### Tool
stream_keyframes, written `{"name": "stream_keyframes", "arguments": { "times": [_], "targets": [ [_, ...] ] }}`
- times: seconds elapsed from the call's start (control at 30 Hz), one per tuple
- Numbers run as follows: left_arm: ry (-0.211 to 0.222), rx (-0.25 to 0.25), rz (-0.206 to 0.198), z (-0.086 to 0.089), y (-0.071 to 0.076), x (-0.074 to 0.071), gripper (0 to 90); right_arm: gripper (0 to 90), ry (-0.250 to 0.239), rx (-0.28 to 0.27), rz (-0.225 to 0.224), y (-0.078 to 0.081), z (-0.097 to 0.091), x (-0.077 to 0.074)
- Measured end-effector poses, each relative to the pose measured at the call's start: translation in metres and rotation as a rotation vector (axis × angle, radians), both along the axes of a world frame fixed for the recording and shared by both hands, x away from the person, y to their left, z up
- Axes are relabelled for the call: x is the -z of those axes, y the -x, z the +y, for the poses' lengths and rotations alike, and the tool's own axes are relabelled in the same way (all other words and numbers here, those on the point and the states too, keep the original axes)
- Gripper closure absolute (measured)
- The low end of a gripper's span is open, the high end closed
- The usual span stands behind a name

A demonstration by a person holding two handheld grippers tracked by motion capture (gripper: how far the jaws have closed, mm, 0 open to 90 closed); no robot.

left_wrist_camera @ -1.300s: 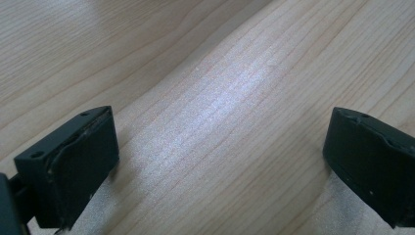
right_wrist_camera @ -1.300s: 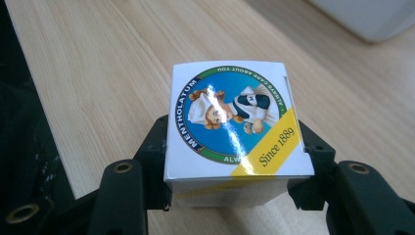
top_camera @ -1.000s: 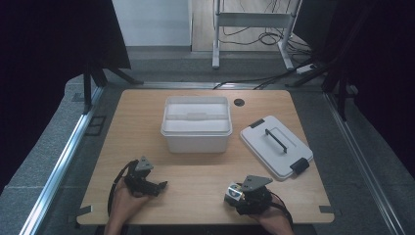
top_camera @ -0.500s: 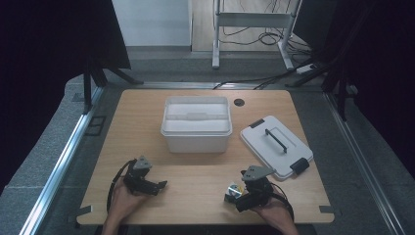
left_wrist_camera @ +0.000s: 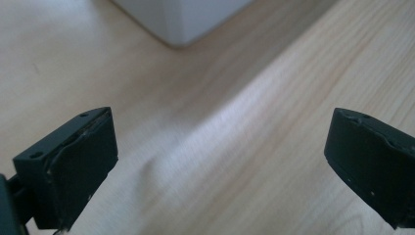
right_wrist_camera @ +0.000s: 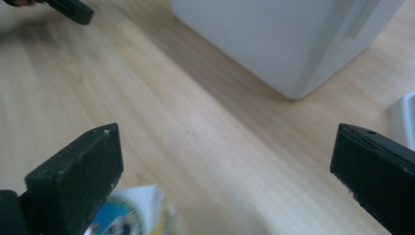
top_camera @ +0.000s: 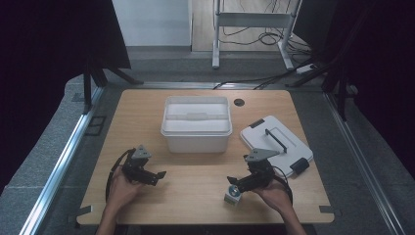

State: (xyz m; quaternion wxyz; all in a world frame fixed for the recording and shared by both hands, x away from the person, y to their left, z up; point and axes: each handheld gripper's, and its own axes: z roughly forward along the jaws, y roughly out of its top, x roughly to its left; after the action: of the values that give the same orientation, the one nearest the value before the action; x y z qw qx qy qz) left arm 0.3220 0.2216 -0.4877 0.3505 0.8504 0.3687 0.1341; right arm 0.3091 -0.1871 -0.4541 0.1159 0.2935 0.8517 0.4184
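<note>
We see the small white-and-blue printed carton standing on the light wooden table | just under our right gripper, nearer it than the left gripper | both jaws wide, empty; right just opened

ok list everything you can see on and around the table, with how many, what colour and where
table: one, light wood, centre of the high view
storage box: one, white, open, middle of the table toward the far edge
lid: one, white with a dark handle, flat on the table right of the box
small carton: one, white with blue print, near edge, just below the right tool
round hole: one, dark, far side of the tabletop
metal stand: one, pale, on the floor beyond the table
cables: several, black, floor behind the table
left tool: one, black, open, near left
right tool: one, black, open, near right
</note>
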Motion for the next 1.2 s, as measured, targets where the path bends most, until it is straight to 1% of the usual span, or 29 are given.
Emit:
{"name": "stream_keyframes", "arguments": {
  "times": [0.13, 0.27, 0.37, 0.5, 0.53, 0.57, 0.6, 0.7, 0.8, 0.83, 0.87, 0.9, 0.93, 1.0, 1.07, 1.1, 1.2],
  "targets": [
    [0.021, 0.025, -0.008, -0.001, -0.011, -0.011, 0.0, 0.0, -0.006, 0.013, -0.009, -0.014, 0.001, -0.002],
    [0.016, 0.042, -0.011, -0.003, -0.024, -0.022, 0.0, 0.0, 0.004, 0.023, -0.015, -0.029, 0.005, -0.002],
    [0.023, 0.071, -0.009, -0.007, -0.035, -0.029, 0.0, 0.0, 0.006, 0.028, -0.015, -0.041, 0.009, -0.001],
    [0.015, 0.098, -0.021, -0.015, -0.048, -0.038, 0.0, 0.0, 0.005, 0.03, -0.02, -0.057, 0.016, -0.002],
    [0.015, 0.098, -0.021, -0.015, -0.048, -0.038, 0.0, 0.0, 0.005, 0.03, -0.02, -0.057, 0.016, -0.002],
    [0.013, 0.098, -0.023, -0.017, -0.051, -0.04, 0.0, 0.0, 0.007, 0.032, -0.021, -0.061, 0.018, -0.002],
    [0.001, 0.1, -0.025, -0.022, -0.058, -0.042, 0.0, 0.0, 0.009, 0.028, -0.024, -0.068, 0.022, -0.003],
    [-0.004, 0.09, -0.023, -0.026, -0.068, -0.042, 0.0, 0.0, 0.009, 0.027, -0.026, -0.078, 0.027, -0.004],
    [0.012, 0.081, -0.014, -0.029, -0.074, -0.039, 0.0, 0.0, 0.002, 0.016, -0.025, -0.088, 0.031, -0.004],
    [0.012, 0.081, -0.014, -0.029, -0.074, -0.039, 0.0, 0.0, 0.002, 0.01, -0.023, -0.091, 0.032, -0.003],
    [0.018, 0.082, -0.007, -0.031, -0.077, -0.036, 0.0, 0.0, 0.005, 0.009, -0.019, -0.094, 0.034, -0.002],
    [0.018, 0.082, -0.007, -0.031, -0.077, -0.036, 0.0, 0.0, 0.005, 0.009, -0.019, -0.094, 0.034, -0.002],
    [0.007, 0.088, -0.004, -0.034, -0.079, -0.034, 0.0, 0.4, 0.011, 0.007, -0.018, -0.101, 0.036, 0.0],
    [0.004, 0.099, -0.003, -0.036, -0.08, -0.034, 0.0, 2.3, -0.003, 0.0, -0.008, -0.105, 0.039, 0.001],
    [0.006, 0.108, -0.005, -0.037, -0.08, -0.034, 0.0, 3.4, -0.005, -0.002, -0.002, -0.107, 0.04, 0.001],
    [-0.015, 0.105, -0.014, -0.039, -0.079, -0.034, 0.0, 3.9, -0.001, 0.0, -0.004, -0.107, 0.042, 0.0],
    [-0.014, 0.103, -0.012, -0.039, -0.077, -0.035, 0.0, 5.6, 0.009, -0.001, -0.003, -0.106, 0.042, -0.001]
  ]
}}
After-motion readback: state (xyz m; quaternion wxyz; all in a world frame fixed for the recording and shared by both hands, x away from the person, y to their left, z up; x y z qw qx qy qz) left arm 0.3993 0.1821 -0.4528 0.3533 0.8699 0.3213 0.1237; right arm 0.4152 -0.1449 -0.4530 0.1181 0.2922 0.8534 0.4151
